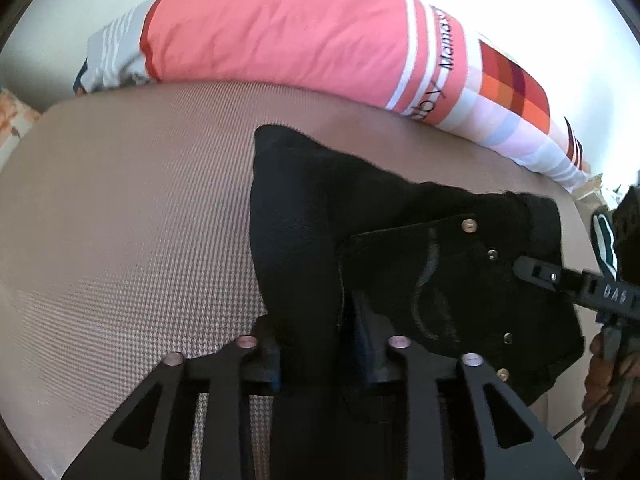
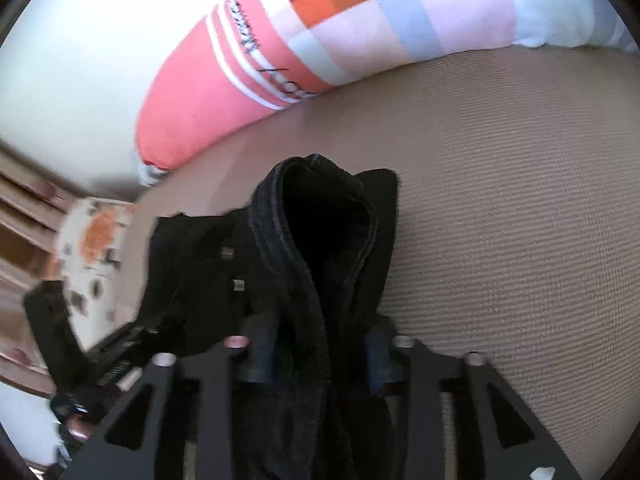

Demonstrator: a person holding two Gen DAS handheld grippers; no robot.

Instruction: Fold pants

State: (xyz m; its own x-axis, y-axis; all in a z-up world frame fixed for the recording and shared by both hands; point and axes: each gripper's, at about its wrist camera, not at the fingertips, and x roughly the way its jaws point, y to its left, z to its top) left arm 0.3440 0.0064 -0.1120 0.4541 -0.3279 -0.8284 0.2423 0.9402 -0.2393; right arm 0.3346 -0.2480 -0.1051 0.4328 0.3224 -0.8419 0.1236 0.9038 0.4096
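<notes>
Black pants (image 1: 400, 240) lie folded on the beige bed cover (image 1: 120, 220), their studs and a pocket seam facing up. My left gripper (image 1: 320, 354) straddles the pants' near edge, jaws apart, with cloth between the pads but not pinched. From the right, one of the right gripper's fingers (image 1: 536, 270) reaches over the waistband. In the right wrist view the thick waistband of the pants (image 2: 328, 216) runs up between the fingers of my right gripper (image 2: 320, 360), whose jaws also stand apart around it. The left gripper (image 2: 120, 344) shows at the lower left.
A long pink, striped and checked pillow (image 1: 280, 36) (image 2: 360, 32) lies along the far side of the bed against a white wall. A person's hand (image 1: 600, 368) holds the right gripper's handle. Bare textured cover (image 2: 500, 200) stretches to the right of the pants.
</notes>
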